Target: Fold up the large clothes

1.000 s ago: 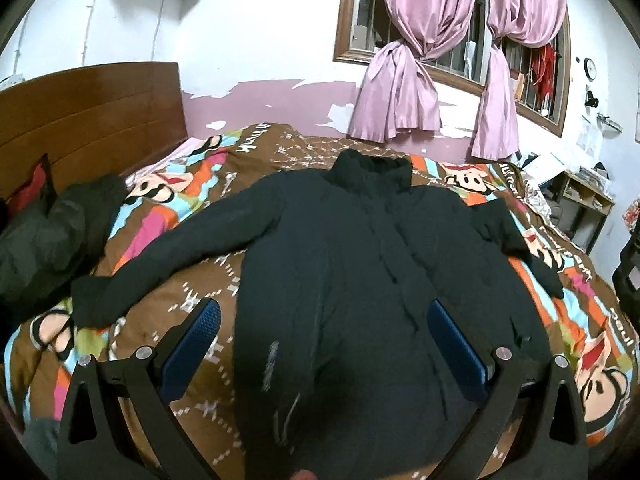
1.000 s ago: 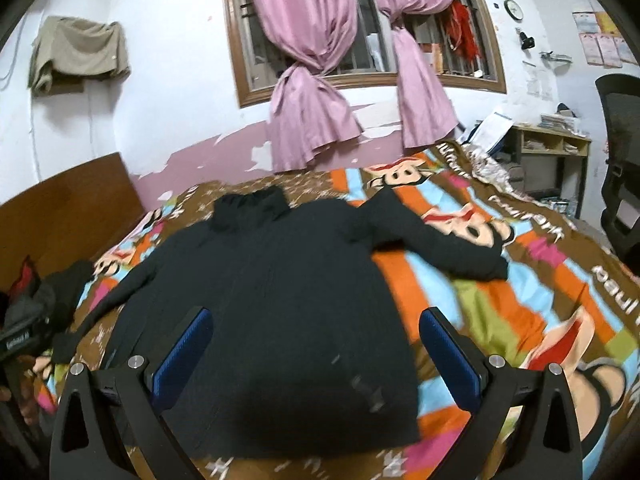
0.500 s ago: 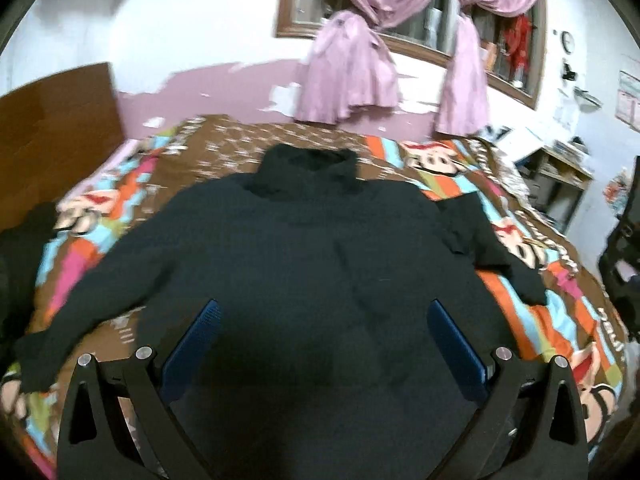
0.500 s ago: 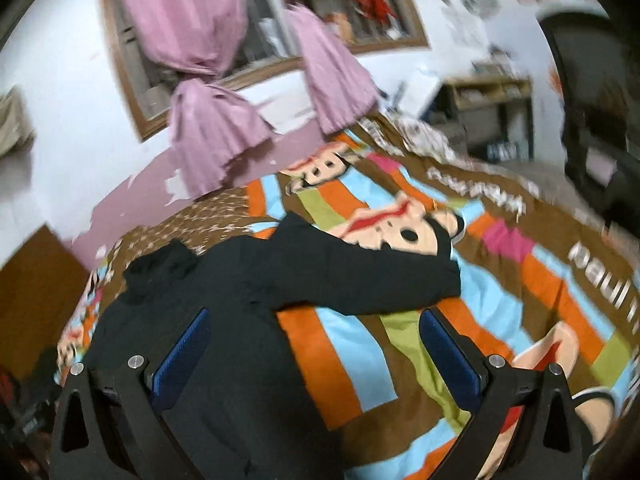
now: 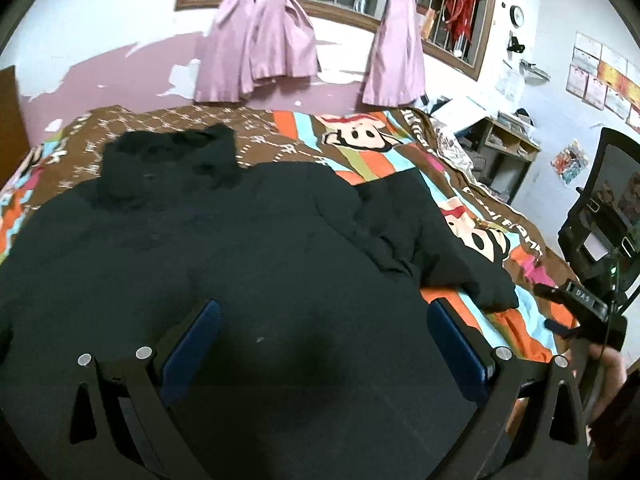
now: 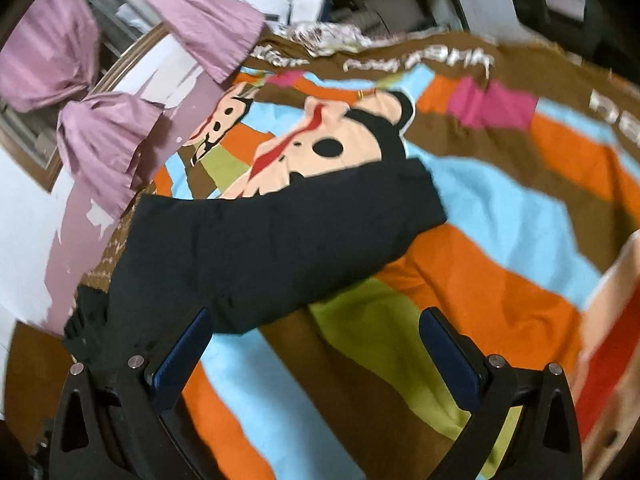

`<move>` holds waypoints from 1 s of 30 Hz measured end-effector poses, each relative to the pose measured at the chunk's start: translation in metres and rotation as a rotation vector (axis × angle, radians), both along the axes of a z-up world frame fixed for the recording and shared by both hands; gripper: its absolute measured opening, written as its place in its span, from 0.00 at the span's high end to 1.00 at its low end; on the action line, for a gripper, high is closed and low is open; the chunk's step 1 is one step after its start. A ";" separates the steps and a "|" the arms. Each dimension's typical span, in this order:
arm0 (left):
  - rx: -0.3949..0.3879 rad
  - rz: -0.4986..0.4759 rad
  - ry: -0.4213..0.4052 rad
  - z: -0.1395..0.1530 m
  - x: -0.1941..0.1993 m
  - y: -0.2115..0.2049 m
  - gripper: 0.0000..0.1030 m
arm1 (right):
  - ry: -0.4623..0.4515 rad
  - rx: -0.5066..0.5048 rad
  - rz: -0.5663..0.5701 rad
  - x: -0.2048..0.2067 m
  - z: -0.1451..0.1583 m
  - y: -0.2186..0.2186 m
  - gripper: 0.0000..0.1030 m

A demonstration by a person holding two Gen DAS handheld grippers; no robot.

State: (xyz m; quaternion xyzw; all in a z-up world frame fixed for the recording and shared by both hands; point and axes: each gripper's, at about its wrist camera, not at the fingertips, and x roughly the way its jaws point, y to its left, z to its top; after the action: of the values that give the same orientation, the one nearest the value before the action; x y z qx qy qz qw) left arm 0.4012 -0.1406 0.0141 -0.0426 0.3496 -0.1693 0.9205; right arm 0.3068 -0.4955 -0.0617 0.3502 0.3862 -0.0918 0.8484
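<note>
Left wrist view: your left gripper [image 5: 320, 340] hangs over the body of the large black padded jacket [image 5: 208, 264], jaws spread wide, nothing between the blue pads. The jacket lies flat on the striped cartoon-monkey bedspread [image 5: 360, 148], collar toward the pink knotted curtains [image 5: 260, 40]. One sleeve [image 5: 432, 236] runs off the jacket's right side, its cuff resting on the bedspread. Beyond that cuff your right gripper [image 5: 580, 308] shows from the side; its jaws cannot be read here.

Right wrist view: your right gripper [image 6: 316, 352] is tilted, jaws spread, holding nothing. The jacket's black sleeve [image 6: 280, 236] lies across the bedspread [image 6: 500, 240] just ahead of the left pad, cuff pointing away from the curtains [image 6: 100, 148].
</note>
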 end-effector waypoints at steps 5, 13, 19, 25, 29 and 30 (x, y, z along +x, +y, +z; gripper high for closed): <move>0.013 -0.009 0.058 -0.023 0.045 -0.020 0.02 | -0.008 0.152 -0.024 0.029 -0.027 -0.009 0.00; -0.054 0.000 0.181 -0.057 0.087 -0.027 0.02 | 0.036 0.339 -0.156 0.058 -0.065 -0.030 0.18; -0.021 0.018 0.269 -0.078 0.108 -0.027 0.02 | 0.045 0.399 -0.235 0.058 -0.080 -0.039 0.53; 0.044 -0.004 0.280 -0.087 0.105 -0.028 0.02 | 0.038 0.299 -0.253 0.059 -0.049 -0.038 0.86; 0.014 -0.015 0.283 -0.081 0.102 -0.014 0.02 | -0.034 0.172 -0.221 0.064 -0.002 -0.029 0.89; -0.002 -0.006 0.277 -0.076 0.098 -0.004 0.02 | -0.048 0.145 -0.218 0.065 0.009 -0.024 0.90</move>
State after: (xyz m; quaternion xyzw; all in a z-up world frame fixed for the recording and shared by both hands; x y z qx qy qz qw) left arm 0.4994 -0.1448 -0.0618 -0.0656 0.4732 -0.1650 0.8629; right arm 0.3722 -0.5199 -0.0523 0.4525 0.3312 -0.1472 0.8148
